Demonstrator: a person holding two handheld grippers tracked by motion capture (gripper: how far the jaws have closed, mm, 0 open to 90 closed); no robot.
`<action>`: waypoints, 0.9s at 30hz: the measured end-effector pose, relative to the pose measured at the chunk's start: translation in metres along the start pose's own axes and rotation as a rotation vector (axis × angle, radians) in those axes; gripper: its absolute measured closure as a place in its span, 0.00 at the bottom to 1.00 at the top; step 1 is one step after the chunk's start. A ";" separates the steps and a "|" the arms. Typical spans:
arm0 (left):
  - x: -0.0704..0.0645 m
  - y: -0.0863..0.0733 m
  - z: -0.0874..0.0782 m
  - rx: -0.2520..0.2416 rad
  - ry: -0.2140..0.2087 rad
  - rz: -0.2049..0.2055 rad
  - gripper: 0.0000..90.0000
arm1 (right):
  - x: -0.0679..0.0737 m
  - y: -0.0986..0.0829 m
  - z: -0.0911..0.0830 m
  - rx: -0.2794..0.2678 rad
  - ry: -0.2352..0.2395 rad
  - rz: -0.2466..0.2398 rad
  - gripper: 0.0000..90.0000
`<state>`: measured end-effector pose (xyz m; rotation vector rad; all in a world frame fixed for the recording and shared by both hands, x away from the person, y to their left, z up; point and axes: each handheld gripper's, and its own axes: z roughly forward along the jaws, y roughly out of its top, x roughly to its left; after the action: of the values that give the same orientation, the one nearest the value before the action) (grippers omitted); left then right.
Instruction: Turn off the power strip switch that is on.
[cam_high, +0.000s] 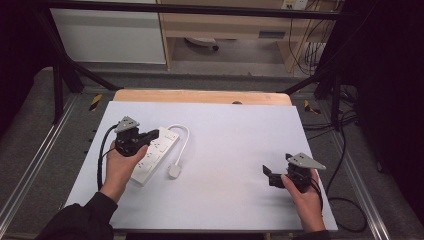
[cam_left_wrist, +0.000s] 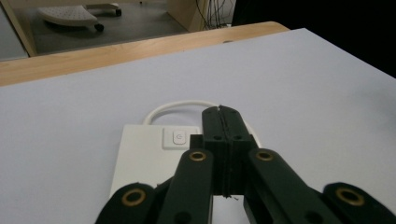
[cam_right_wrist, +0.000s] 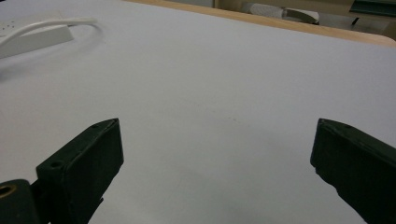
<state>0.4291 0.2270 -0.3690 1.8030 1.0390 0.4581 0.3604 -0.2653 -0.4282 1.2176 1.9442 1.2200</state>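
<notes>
Hands enter from the bottom edge. The right gripper (cam_high: 270, 172), lower right of the frame, hovers jaws wide over bare white table (cam_high: 230, 150). Left of centre, the left gripper (cam_high: 150, 135), jaws pressed together, sits over the white power strip (cam_high: 152, 155); its cord (cam_high: 182, 137) loops toward the centre, wooden edge beyond.

- My table (cam_high: 240, 200) wears a pale sheet; bare wood (cam_high: 200, 96) shows along its far edge.
- Beyond that edge lies grey floor (cam_high: 240, 55), with a white cabinet (cam_high: 110, 35) far left and a wooden shelf unit (cam_high: 225, 22) beside it.
- Cables (cam_high: 307, 50) hang far right.
- A black frame (cam_high: 60, 75) flanks the table.
</notes>
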 end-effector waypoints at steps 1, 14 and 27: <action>0.001 0.000 0.002 0.004 -0.001 -0.002 1.00 | 0.000 0.000 0.000 0.001 -0.001 -0.002 0.03; 0.007 -0.006 0.016 0.081 0.001 0.001 1.00 | -0.001 -0.001 0.001 0.010 0.003 -0.004 0.03; 0.011 -0.019 0.028 0.140 0.009 -0.011 1.00 | 0.000 -0.001 0.001 0.014 0.007 -0.004 0.03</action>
<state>0.4465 0.2238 -0.4001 1.9190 1.1099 0.3958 0.3613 -0.2653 -0.4296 1.2177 1.9620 1.2120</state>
